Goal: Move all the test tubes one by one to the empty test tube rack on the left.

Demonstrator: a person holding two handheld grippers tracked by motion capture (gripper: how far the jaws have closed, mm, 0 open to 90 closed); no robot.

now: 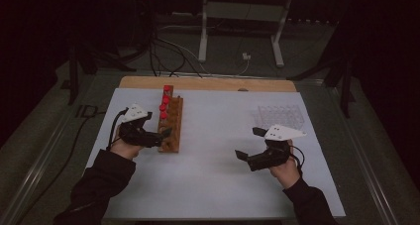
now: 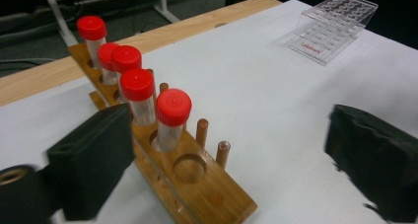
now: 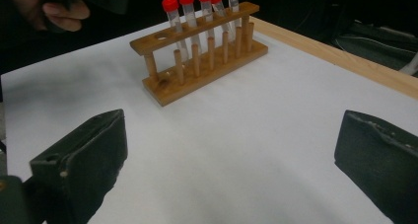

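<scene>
High view: wooden rack (image 1: 171, 123) stood left of centre on the white tabletop (image 1: 218, 185), long axis running away from the person, red-capped tubes (image 1: 164, 106) filling its far holes, nearest hole empty. Left tongs (image 1: 161, 136) lay just beside the rack's near end, spread open, holding nothing; right tongs (image 1: 247, 146) rested well apart, also open, nearer the clear plastic tray (image 1: 280, 116).

Left gripper view: rack (image 2: 197, 184) ran between the wide jaws, nearest tube (image 2: 171, 118) just ahead, empty hole (image 2: 190, 167) closest.

Right gripper view: rack (image 3: 197, 61) lay far ahead, broadside; jaws wide, empty.

Judgement: the left hand was nearer for any further tube work.
</scene>
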